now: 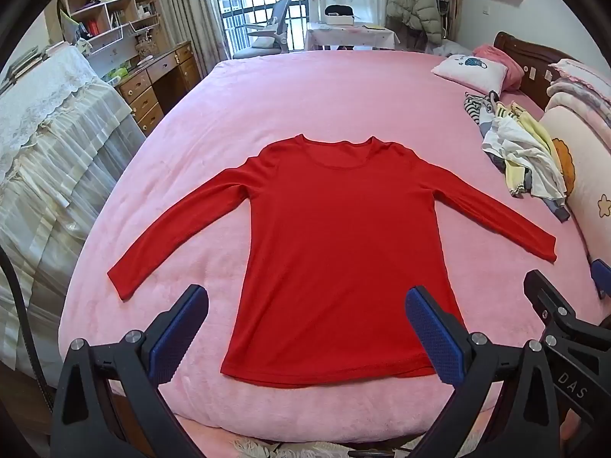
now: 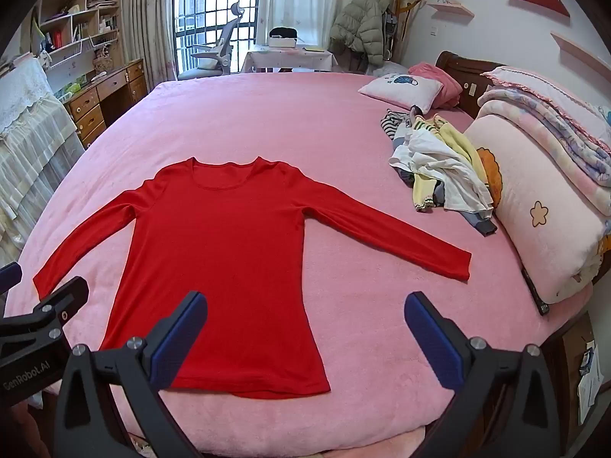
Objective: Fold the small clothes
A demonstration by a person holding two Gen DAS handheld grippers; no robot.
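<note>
Shelving (image 1: 107, 11) on the far left wall holds books and small items too small to identify; the desk (image 1: 160, 80) below it has its drawers shut, contents unseen. A white box (image 2: 282, 41) sits on the small table by the window, with something dark on top that is hard to make out. Red long-sleeved top (image 1: 336, 236) lies flat and face up in the middle of the pink bed (image 1: 305, 95), neck toward the window, both sleeves spread out and down, hem toward the near edge. A loose pile of small clothes (image 2: 439, 164) sits well apart to its right, beside a pink rolled quilt (image 2: 542, 206); individual garments in the pile cannot be separated. In the left wrist view the top's lower right corner is hidden behind a blue pad. Left gripper (image 1: 305, 328) hovers over the hem, tilted downward, jaws spread wide with nothing between them. Right gripper (image 2: 305, 336) is held alongside at a similar downward tilt, jaws likewise wide and empty, over the bed just right of the hem. Each gripper's black frame is cut off at the other view's edge.
</note>
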